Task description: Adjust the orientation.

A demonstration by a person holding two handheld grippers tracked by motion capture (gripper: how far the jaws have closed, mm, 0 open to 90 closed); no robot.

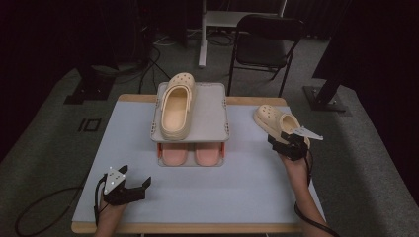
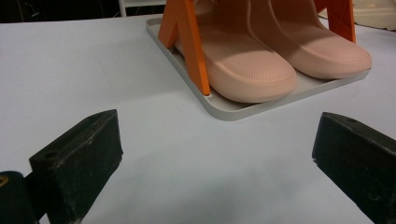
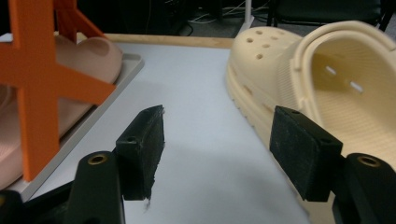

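High view: my right tongs (image 1: 287, 142) hang open just at the heel of the loose cream clog (image 1: 276, 122) on the surface (image 1: 237, 187), its mate (image 1: 176, 105) on the rack's (image 1: 213, 113) top tray, two pink slippers (image 1: 190, 154) below; two clogs, two slippers, two tongs. Left gripper view: my left tongs (image 2: 212, 149) gape wide over bare surface, holding nothing. Right gripper view: open jaws, nothing pinched; the clog (image 3: 317, 79) looks light, soft foam, so I judge its side wall the best hold.
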